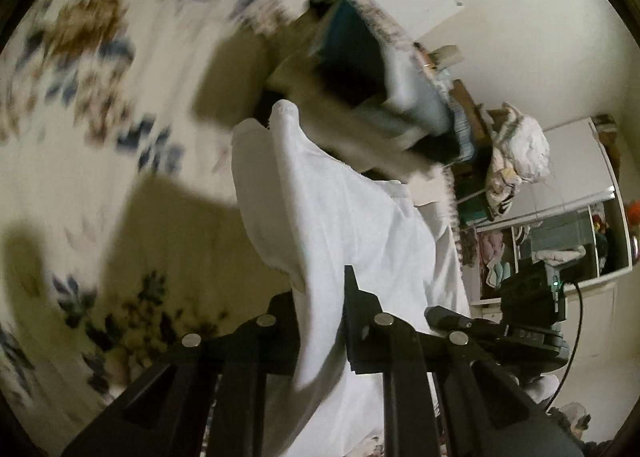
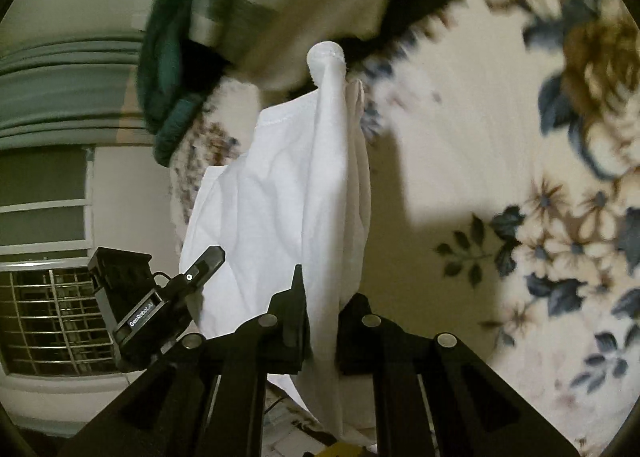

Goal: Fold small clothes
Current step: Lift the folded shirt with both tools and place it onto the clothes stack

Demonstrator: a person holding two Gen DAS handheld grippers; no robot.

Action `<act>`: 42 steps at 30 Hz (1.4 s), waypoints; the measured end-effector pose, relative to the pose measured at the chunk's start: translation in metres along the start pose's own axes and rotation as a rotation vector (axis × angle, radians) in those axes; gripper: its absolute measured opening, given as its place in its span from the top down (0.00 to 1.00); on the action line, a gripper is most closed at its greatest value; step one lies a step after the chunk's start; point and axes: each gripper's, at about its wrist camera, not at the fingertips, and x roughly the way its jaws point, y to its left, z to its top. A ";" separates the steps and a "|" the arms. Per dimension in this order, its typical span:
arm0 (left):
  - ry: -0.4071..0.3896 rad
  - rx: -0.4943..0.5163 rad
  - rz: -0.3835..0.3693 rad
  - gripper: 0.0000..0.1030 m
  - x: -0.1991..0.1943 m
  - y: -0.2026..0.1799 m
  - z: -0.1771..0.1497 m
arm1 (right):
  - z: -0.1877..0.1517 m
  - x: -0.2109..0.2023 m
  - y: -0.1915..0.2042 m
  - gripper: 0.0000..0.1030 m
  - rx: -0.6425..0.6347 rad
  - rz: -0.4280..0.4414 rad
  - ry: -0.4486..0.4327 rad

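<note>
A white garment [image 1: 344, 225] hangs stretched between my two grippers above a floral bedspread [image 1: 80, 105]. My left gripper [image 1: 320, 321] is shut on one edge of the white garment, the cloth pinched between its black fingers [image 1: 356, 297]. My right gripper [image 2: 320, 317] is shut on the other edge of the same garment [image 2: 280, 197], which drapes away from it. The right gripper also shows at the right of the left wrist view [image 1: 532, 297], and the left gripper at the left of the right wrist view [image 2: 160, 297].
The floral bedspread [image 2: 540, 177] lies below. A dark green cloth [image 2: 172, 69] and a pile of clothes [image 1: 360, 69] lie at the bed's far side. A shelf with clothes [image 1: 516, 153] and a window [image 2: 44, 257] stand beyond.
</note>
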 end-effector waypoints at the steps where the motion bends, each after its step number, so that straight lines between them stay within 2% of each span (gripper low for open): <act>1: -0.016 0.019 -0.008 0.87 -0.012 -0.019 0.011 | 0.003 -0.016 0.015 0.90 -0.016 0.003 -0.022; 5: -0.067 0.080 -0.018 0.87 -0.031 -0.067 0.048 | 0.028 -0.066 0.064 0.90 -0.076 0.019 -0.094; 8: -0.108 0.106 -0.023 0.87 -0.032 -0.097 0.087 | 0.063 -0.095 0.088 0.90 -0.112 0.020 -0.143; 13: -0.137 0.130 -0.004 0.87 0.004 -0.130 0.158 | 0.144 -0.115 0.119 0.90 -0.142 -0.012 -0.194; 17: -0.136 0.126 0.033 0.87 0.036 -0.129 0.196 | 0.210 -0.110 0.123 0.90 -0.148 -0.052 -0.198; 21: -0.106 0.115 0.083 0.87 0.074 -0.120 0.215 | 0.263 -0.091 0.114 0.90 -0.139 -0.100 -0.174; 23: -0.080 0.116 0.108 0.87 0.089 -0.115 0.219 | 0.277 -0.076 0.102 0.90 -0.133 -0.123 -0.154; 27: -0.028 0.133 0.193 0.85 0.119 -0.105 0.219 | 0.296 -0.048 0.081 0.90 -0.125 -0.178 -0.111; 29: -0.030 0.151 0.236 0.82 0.122 -0.106 0.216 | 0.299 -0.040 0.077 0.89 -0.141 -0.215 -0.094; 30: -0.036 0.164 0.255 0.79 0.122 -0.108 0.213 | 0.299 -0.036 0.077 0.89 -0.156 -0.241 -0.088; 31: -0.043 0.185 0.304 0.72 0.121 -0.111 0.211 | 0.297 -0.034 0.078 0.88 -0.175 -0.278 -0.084; 34: -0.082 0.223 0.391 0.63 0.113 -0.119 0.205 | 0.293 -0.032 0.087 0.77 -0.222 -0.397 -0.097; 36: -0.097 0.229 0.416 0.56 0.108 -0.120 0.203 | 0.289 -0.033 0.093 0.63 -0.248 -0.491 -0.113; 38: -0.121 0.232 0.449 0.32 0.100 -0.121 0.199 | 0.282 -0.037 0.102 0.45 -0.287 -0.595 -0.151; 39: -0.138 0.236 0.464 0.15 0.092 -0.124 0.195 | 0.277 -0.039 0.107 0.41 -0.306 -0.645 -0.167; 40: -0.149 0.239 0.469 0.09 0.088 -0.125 0.193 | 0.269 -0.043 0.113 0.30 -0.329 -0.700 -0.185; 41: -0.161 0.243 0.475 0.08 0.084 -0.126 0.191 | 0.261 -0.046 0.117 0.19 -0.347 -0.745 -0.203; 42: -0.173 0.248 0.485 0.07 0.080 -0.128 0.188 | 0.255 -0.049 0.119 0.13 -0.357 -0.772 -0.216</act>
